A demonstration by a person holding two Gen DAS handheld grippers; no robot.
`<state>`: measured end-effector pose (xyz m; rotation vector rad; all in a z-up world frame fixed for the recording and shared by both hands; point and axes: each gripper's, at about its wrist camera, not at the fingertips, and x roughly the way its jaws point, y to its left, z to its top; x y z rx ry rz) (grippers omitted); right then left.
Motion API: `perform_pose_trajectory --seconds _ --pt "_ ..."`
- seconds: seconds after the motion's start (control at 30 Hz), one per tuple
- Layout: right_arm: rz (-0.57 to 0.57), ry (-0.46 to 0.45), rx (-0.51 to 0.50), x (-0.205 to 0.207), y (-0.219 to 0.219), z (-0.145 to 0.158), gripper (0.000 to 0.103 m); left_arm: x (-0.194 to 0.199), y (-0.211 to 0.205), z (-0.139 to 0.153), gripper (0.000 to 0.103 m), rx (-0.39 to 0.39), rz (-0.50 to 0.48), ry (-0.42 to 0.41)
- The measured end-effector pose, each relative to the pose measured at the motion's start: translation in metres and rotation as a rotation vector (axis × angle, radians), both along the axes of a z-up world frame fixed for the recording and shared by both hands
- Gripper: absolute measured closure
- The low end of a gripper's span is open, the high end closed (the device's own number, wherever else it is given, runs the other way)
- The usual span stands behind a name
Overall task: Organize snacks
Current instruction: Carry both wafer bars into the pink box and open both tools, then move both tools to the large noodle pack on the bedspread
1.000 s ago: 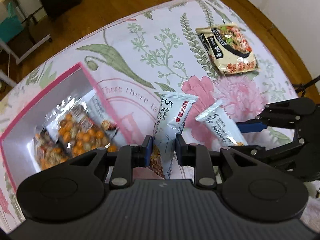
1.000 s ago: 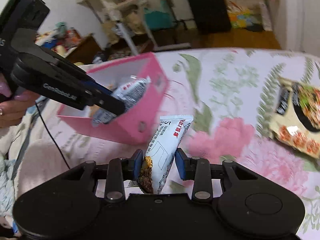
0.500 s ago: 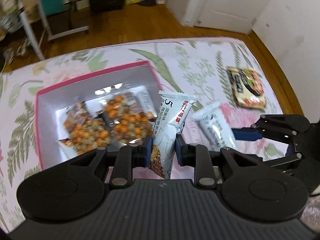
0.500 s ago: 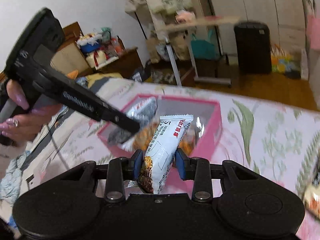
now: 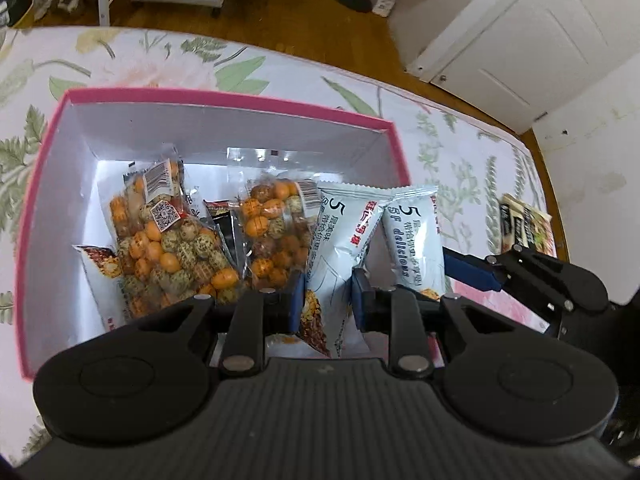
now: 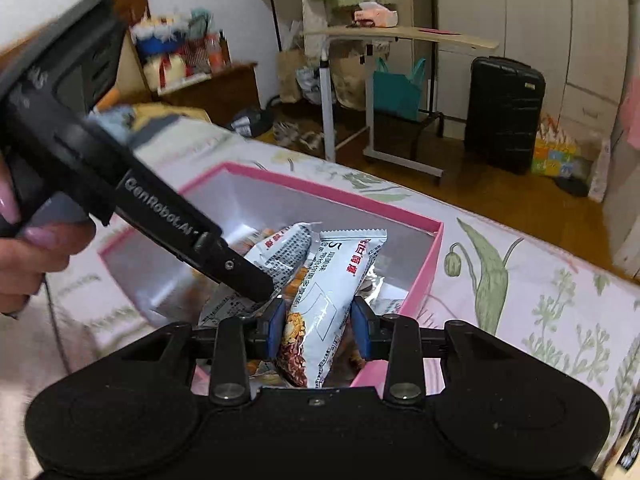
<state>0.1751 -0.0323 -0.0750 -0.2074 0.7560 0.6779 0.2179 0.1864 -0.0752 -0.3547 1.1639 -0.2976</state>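
A pink box [image 5: 240,98] with a silvery inside sits on the floral sheet. It holds two clear bags of coated nuts [image 5: 172,248] and other packets. My left gripper [image 5: 326,304] is shut on a white snack bar [image 5: 344,232] above the box's right half. My right gripper [image 6: 318,328] is shut on a matching white bar [image 6: 340,280] and hovers over the box's near corner. In the left wrist view the second bar [image 5: 412,236] hangs beside the first, over the box's right wall. The left gripper [image 6: 256,284] and its bar [image 6: 280,256] are close to the left of mine.
A noodle packet [image 5: 524,224] lies on the sheet right of the box. A person's hand [image 6: 40,248] grips the left tool. Beyond the bed are a wooden floor, a rolling table [image 6: 400,36], a black suitcase [image 6: 504,112] and a white door [image 5: 520,40].
Both grippers carried their white bars leftward from above the floral sheet to above the pink box. Both views rolled. The two bars now hang side by side.
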Motion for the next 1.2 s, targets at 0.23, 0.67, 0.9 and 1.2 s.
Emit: perform_pose_trajectory --seconds 0.23,0.67,0.9,1.2 --pt "-0.021 -0.035 -0.055 0.008 0.011 -0.015 0.055 0.011 -0.002 -0.021 0.075 0.004 0.035 -0.001" --pt "0.016 -0.043 0.003 -0.048 -0.060 0.042 0.044 -0.043 -0.012 0.023 0.064 0.134 -0.100 -0.139" --pt "-0.085 0.028 0.080 -0.066 -0.122 0.061 0.043 -0.072 -0.057 0.056 0.062 0.154 -0.220 -0.204" --pt "-0.258 0.036 0.049 -0.077 -0.200 0.054 0.026 -0.078 -0.143 0.071 0.053 0.132 -0.382 -0.266"
